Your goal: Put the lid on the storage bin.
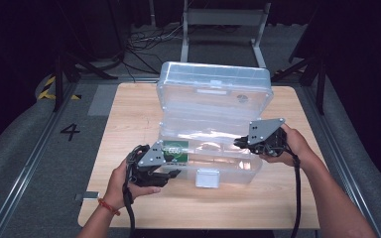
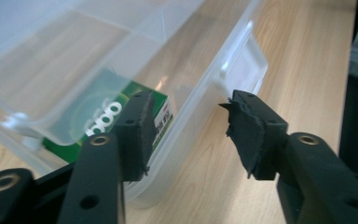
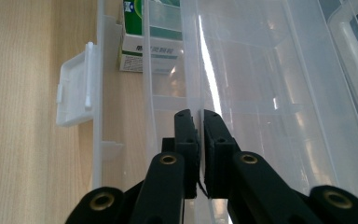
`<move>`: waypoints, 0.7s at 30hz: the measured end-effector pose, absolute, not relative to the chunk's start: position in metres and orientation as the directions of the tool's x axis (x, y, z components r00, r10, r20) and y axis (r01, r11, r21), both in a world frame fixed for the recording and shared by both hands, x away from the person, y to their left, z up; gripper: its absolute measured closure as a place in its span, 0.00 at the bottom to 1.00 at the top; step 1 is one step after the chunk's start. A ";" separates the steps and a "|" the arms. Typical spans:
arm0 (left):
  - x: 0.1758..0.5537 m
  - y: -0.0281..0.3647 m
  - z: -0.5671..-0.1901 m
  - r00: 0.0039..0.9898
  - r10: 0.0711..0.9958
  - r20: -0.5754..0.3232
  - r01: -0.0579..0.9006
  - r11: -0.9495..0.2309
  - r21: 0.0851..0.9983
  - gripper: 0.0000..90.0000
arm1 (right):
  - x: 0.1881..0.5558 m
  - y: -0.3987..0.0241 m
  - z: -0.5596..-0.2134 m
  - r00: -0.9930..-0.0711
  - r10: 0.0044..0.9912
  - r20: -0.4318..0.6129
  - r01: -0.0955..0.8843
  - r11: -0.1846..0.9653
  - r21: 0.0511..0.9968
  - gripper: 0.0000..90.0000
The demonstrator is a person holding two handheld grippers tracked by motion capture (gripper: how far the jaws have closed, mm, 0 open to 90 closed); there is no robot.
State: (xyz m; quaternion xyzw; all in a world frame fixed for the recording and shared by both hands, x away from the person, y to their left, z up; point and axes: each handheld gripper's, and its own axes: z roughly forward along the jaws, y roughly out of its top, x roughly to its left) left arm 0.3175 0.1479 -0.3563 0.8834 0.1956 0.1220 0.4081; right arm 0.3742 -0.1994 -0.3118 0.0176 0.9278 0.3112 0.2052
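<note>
Left tongs [image 2: 189,130]: my jaws apart, lower centre, beside the box [image 2: 74,70].
Right tongs [image 3: 200,140]: clamped on its wall.

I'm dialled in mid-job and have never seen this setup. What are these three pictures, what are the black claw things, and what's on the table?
No robot arm here: a person holds a two-jaw claw in each hand. The high view looks down on a wooden table from the person's side. The left claw shows at the left, the right claw at the right. The other two pictures come from cameras riding on each claw, looking along its black jaws.

On the table stands a clear plastic box with its lid raised. Inside, near the front left, lies a green and white carton. A latch tab hangs at the front.

The left claw is open at the box's front corner, holding nothing. The right claw is shut on a thin clear wall of the box.
</note>
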 end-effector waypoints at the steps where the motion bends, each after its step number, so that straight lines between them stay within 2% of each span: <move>1: 0.318 0.151 -0.352 0.886 0.459 0.063 0.246 -0.583 0.774 0.51 | 0.374 -0.199 -0.312 -0.914 0.161 -0.372 -0.097 0.805 0.585 0.96; 4: 0.320 0.159 -0.341 0.880 0.474 0.037 0.252 -0.533 0.808 0.51 | 0.373 -0.199 -0.312 -0.913 0.161 -0.374 -0.097 0.806 0.584 0.96; 21: 0.363 0.162 -0.296 0.804 0.593 0.040 0.269 -0.422 0.866 0.59 | 0.370 -0.200 -0.315 -0.906 0.168 -0.389 -0.104 0.802 0.588 0.95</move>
